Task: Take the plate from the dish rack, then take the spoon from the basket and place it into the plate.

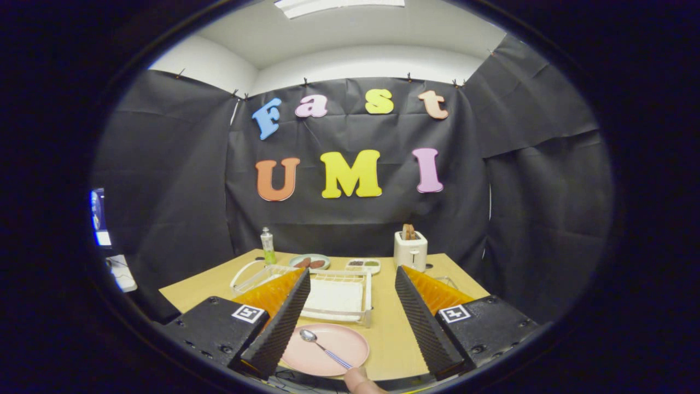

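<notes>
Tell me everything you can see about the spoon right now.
The spoon lies in the pink plate, between the open gripper's fingers, which do not touch it. Its shiny metal-looking bowl points toward the dish rack; its handle looks blue-and-white patterned. A fingertip is at the handle's near end.

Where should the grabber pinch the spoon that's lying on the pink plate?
Probably the striped handle of the spoon, mid-length, from above. It slants from the bowl down toward a fingertip at the pink plate's near edge. The gripper is open, fingers either side.
</notes>
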Available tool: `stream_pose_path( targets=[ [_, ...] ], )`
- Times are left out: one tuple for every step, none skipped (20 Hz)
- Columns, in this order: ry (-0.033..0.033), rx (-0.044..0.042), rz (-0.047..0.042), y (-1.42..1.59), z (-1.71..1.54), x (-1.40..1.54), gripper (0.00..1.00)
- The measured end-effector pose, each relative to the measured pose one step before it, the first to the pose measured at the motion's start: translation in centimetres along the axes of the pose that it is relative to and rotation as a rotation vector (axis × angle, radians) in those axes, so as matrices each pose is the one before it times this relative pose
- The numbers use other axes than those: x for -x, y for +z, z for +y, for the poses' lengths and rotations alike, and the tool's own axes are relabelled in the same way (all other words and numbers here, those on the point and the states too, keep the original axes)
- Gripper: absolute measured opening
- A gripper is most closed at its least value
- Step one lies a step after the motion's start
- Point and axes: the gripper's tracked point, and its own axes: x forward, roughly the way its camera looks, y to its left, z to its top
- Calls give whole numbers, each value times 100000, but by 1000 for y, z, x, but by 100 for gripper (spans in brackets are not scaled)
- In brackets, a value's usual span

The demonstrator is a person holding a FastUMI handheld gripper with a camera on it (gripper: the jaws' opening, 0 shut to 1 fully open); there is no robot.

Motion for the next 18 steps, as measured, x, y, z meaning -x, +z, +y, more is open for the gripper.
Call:
stream_pose_path(
  targets=[
    [-309, -188, -951, 301, -133, 224, 100],
    [-156, -244, -688, 182, -130, 238, 100],
    [-64, -336, -648, 124, -78, 139, 100],
    [651, 0, -459, 79, 20, 87, 100],
    [1087, -203, 166, -117, 171, 105, 100],
    [878, -465, 471, -105, 114, 103, 100],
    [87, -522, 316, -107, -138, 66, 100],
    [-138, 51, 14, 40, -147, -11, 100],
    [-563, 423, -206, 5, -161, -83, 100],
    [-1136, 594, -142, 0, -275, 9, 100],
    [-1018, 607, -148, -99, -218, -7, 100],
    [-382, 397, -197, 17, -40, 22, 100],
    [-98, 148, 65, -81, -35, 63, 100],
    [159, -60, 135, -92, -2, 11, 100],
    [115, -9, 201, -127, -38, 34, 100],
    [-145, 99, 399, -87, -61, 44, 100],
    [-58, -53, 90, -69, -105, -15, 100],
    [6, -27, -22, 4, -36, 5, 100]
  ],
)
